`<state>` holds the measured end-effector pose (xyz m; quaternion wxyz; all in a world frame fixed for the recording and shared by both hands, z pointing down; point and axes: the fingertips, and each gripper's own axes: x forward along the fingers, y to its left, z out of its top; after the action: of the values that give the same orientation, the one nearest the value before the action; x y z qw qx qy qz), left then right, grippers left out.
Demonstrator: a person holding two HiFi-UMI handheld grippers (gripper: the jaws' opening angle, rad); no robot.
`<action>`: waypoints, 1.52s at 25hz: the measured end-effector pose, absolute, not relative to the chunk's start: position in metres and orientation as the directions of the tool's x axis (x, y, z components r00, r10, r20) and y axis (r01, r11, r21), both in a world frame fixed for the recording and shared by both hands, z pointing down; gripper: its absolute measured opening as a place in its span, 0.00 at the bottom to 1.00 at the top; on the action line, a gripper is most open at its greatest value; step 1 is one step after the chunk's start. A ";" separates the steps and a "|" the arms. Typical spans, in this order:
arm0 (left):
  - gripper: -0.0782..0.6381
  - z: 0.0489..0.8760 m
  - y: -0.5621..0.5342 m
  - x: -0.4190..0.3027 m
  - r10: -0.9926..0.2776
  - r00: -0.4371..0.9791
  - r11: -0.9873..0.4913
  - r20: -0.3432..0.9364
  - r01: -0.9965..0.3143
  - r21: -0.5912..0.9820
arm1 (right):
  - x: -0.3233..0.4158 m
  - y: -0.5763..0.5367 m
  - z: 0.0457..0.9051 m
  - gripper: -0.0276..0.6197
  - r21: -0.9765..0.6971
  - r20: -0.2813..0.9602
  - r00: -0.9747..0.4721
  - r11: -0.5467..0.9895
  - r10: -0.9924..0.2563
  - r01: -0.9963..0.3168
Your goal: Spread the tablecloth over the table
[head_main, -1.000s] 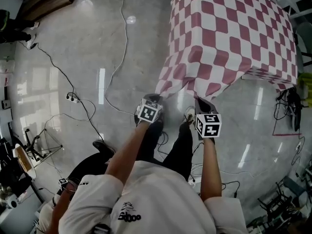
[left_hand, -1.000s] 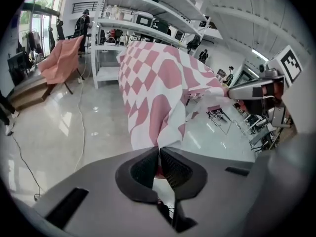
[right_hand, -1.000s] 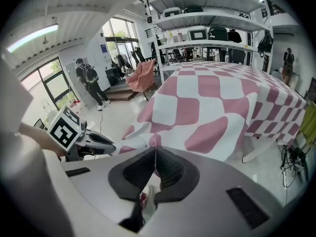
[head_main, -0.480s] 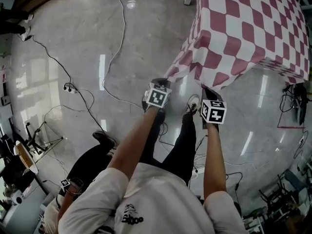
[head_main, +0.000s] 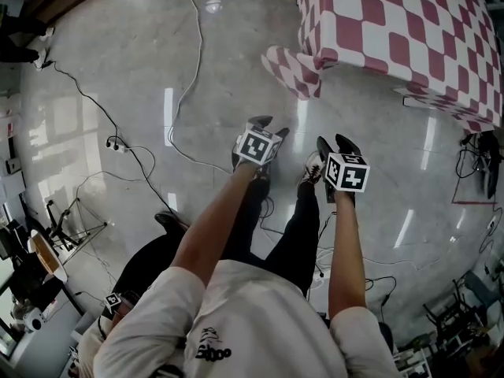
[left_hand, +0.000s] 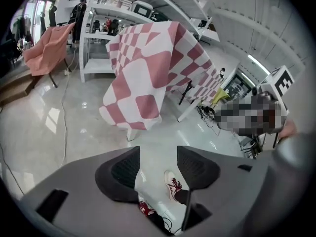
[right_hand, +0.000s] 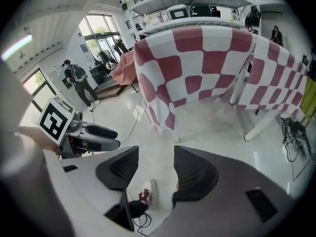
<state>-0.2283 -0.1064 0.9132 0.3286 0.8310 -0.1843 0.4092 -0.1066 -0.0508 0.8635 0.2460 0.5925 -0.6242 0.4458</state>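
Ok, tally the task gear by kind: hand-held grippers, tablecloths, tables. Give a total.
Hand-held grippers: 2 (left hand-held gripper, right hand-held gripper; jaws of both opening, nothing between them)
Tablecloth: 1
Table: 1
Total: 4

Bright, even light streaks glare across the glossy floor (head_main: 165,132); fisheye distortion warps the edges.
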 end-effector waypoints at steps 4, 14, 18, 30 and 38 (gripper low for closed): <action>0.41 0.880 -0.125 -0.216 -0.073 0.628 -0.730 0.775 -0.563 0.388 | -0.095 -0.067 0.826 0.37 -0.254 0.806 -0.139 -0.123 -0.576 -0.959; 0.16 0.711 -0.183 -0.157 -0.237 0.780 -0.803 0.579 -0.493 0.334 | -0.036 -0.090 0.690 0.21 -0.199 0.691 -0.001 -0.189 -0.723 -0.961; 0.16 0.638 -0.192 -0.125 -0.239 0.824 -0.865 0.514 -0.421 0.273 | -0.010 -0.099 0.618 0.11 -0.165 0.607 0.046 -0.182 -0.794 -0.969; 0.15 0.441 -0.171 -0.071 -0.279 0.913 -0.947 0.297 -0.314 0.075 | 0.042 -0.101 0.422 0.08 0.029 0.411 0.015 -0.004 -0.911 -1.000; 0.15 0.356 -0.163 -0.065 -0.292 0.938 -0.956 0.187 -0.289 -0.042 | 0.049 -0.080 0.337 0.08 0.117 0.270 0.016 0.017 -0.963 -0.993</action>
<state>-0.0646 -0.1629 0.3556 -0.0069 0.9844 -0.1475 0.0960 0.0486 -0.0801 0.3366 0.1384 0.6991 -0.6994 0.0549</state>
